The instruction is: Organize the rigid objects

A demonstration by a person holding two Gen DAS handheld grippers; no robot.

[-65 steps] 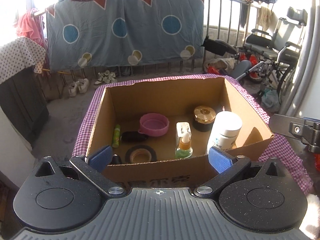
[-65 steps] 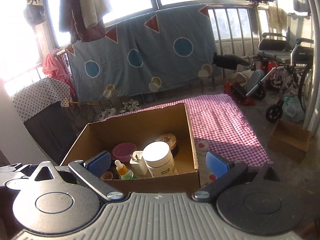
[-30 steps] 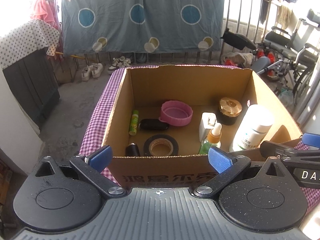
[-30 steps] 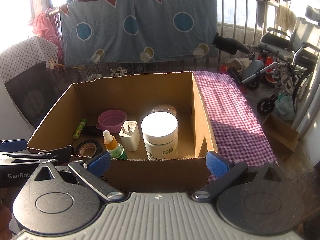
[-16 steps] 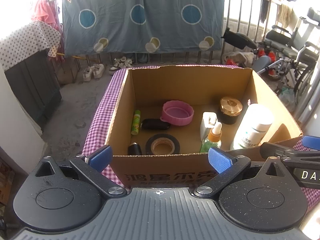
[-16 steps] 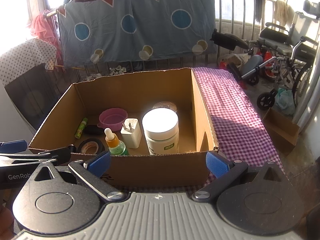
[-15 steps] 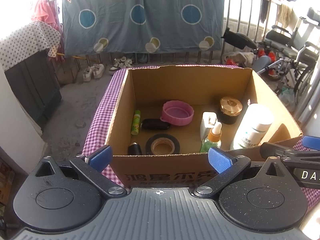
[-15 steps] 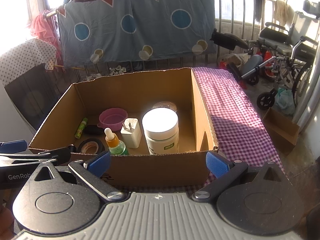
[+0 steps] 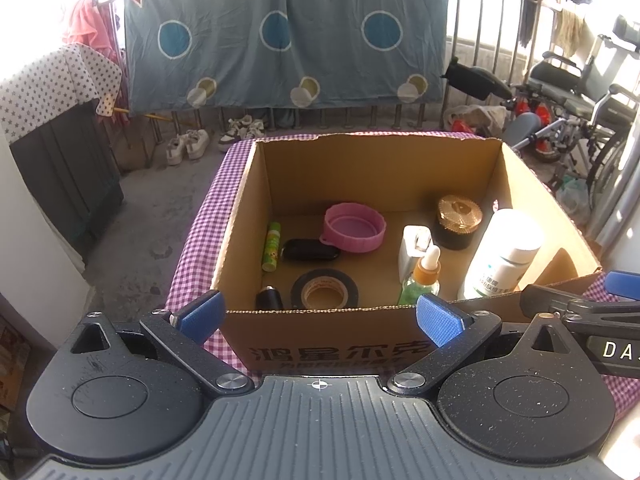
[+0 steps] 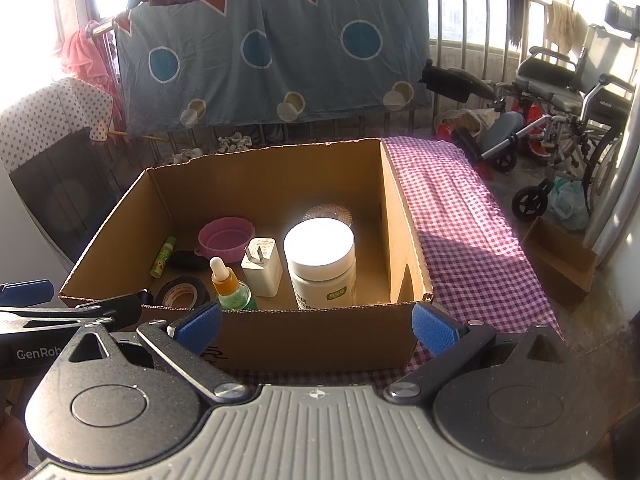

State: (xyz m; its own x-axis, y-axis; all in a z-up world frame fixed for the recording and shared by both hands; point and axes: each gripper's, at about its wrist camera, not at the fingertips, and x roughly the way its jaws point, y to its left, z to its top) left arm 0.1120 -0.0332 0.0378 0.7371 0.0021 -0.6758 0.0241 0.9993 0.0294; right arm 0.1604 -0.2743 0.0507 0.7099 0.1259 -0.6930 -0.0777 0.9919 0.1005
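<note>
left gripper (image 9: pixel 318 314): wide open, empty
right gripper (image 10: pixel 316 322): same
white jar (image 10: pixel 322 262): probably heavy-ish, slick; grab below the lid

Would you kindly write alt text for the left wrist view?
An open cardboard box on a purple checked cloth holds a pink lid, black tape roll, dropper bottle, white jar and gold-topped jar. The open left claw hovers at its near wall.

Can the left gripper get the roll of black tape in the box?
Probably yes. The left gripper is open and empty, the cardboard box has no lid, and the black tape lies flat with nothing on it.
</note>
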